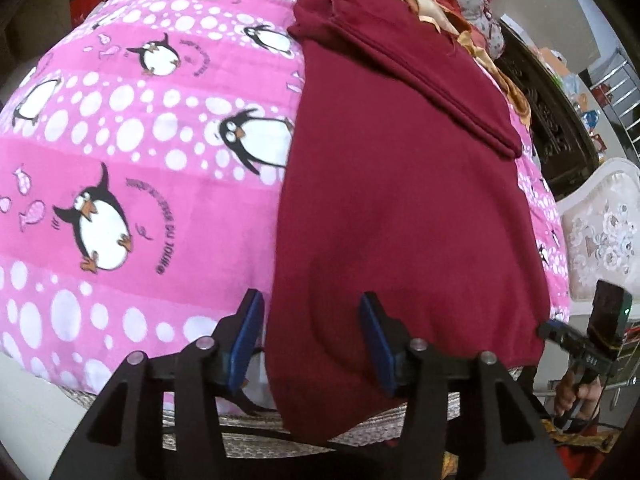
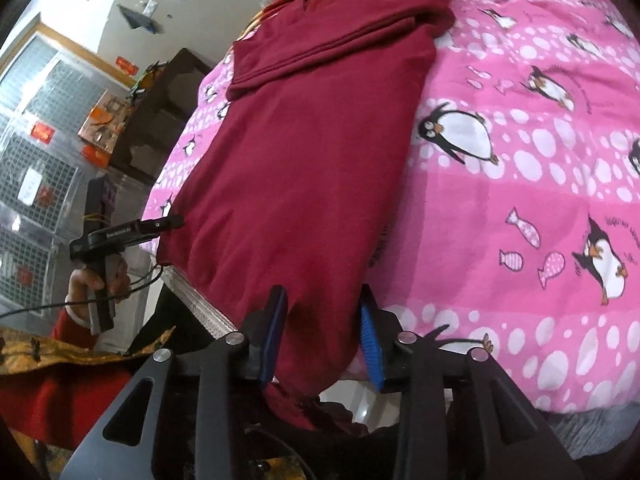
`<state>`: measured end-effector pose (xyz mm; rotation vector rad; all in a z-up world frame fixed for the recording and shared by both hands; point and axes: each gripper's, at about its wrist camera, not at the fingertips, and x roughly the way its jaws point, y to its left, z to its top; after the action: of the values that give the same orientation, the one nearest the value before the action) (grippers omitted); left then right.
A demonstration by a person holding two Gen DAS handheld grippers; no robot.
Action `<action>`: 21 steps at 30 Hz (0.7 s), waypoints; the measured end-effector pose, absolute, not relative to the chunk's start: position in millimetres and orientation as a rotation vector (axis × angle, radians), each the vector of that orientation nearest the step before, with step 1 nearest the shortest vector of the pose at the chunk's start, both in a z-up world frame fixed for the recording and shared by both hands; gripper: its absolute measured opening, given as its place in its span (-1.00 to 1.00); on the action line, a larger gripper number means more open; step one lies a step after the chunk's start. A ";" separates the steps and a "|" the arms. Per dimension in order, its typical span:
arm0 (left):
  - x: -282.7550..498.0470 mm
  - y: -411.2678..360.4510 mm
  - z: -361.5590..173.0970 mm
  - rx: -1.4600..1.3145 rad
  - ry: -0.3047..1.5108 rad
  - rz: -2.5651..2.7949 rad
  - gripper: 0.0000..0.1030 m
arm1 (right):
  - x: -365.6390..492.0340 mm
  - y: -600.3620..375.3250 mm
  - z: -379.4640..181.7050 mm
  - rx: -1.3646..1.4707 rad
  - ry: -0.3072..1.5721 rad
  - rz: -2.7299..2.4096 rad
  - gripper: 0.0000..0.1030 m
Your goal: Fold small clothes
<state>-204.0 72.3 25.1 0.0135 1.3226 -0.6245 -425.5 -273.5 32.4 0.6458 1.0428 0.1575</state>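
Maroon knit garment (image 1: pixel 400 208) lies flat near the bed's edge on a pink penguin-print blanket (image 1: pixel 140 168), sleeve folded across its top. Left gripper (image 1: pixel 312 344) and right gripper (image 2: pixel 324 340) both stand spread, straddling the soft hem's corners.

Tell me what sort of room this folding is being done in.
Probably a home bedroom: the maroon garment lies on a pink penguin-print quilt spread over a bed, a dark carved wooden cabinet stands beside it, and there is a barred window.
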 end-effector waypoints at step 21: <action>-214.5 43.7 21.3 0.115 1.313 -0.626 0.32 | -418.9 -281.1 26.6 0.768 1.016 0.167 -0.22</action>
<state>-214.5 43.7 21.3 0.1148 1.3128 -0.6264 -418.9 -281.1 26.6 0.7680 1.0163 0.1670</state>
